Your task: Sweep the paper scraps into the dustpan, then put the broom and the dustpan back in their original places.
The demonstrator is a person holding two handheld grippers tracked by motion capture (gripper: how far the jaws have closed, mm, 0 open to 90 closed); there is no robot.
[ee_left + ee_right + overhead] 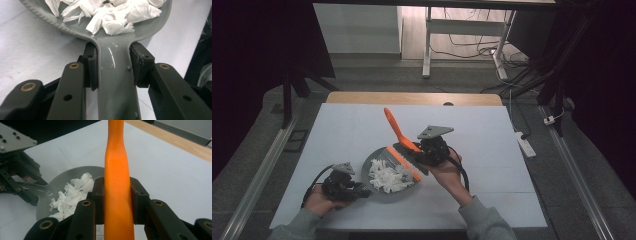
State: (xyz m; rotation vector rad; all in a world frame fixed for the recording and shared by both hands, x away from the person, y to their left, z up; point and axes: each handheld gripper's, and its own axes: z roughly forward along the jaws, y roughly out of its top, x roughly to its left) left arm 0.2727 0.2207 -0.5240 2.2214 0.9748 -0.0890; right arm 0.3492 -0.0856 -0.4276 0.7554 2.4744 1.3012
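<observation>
Left hand [319, 199]: nearest the lower edge of the high view, wrapped round the left tool [346, 187], resting low on the worktop [492, 130].
Left tool state: jaws pressed in on both sides of the grey handle of the dustpan [115, 75]; pads [91, 66] touching the handle just behind the point where it widens into the pan.
Dustpan: grey, round, lying flat near the middle of the worktop, between the two tools; handle pointing toward the left hand.
Paper scraps [388, 176]: white torn pieces heaped inside the pan, some close to its rim.
Right hand [447, 167]: just right of the pan, holding the right tool [428, 150] above the pan's right edge.
Right tool state: jaws pinching the orange handle of the brush [117, 195]; handle running straight up between the pads.
Brush: dark head with an orange strip lying across the pan's right side, orange handle slanting up and away toward the far side of the worktop.
Risk, spill: likely if the pan tilts or jerks in the left tool, since the scraps are loose and light.
Risk, scatter: a hard sweep of the brush probably flicks paper over the rim onto the worktop.
Risk, slip: smooth tapered brush handle possibly twisting between the pads under sideways load.
Far background: wooden worktop edge, white desk legs and cables on the floor.
</observation>
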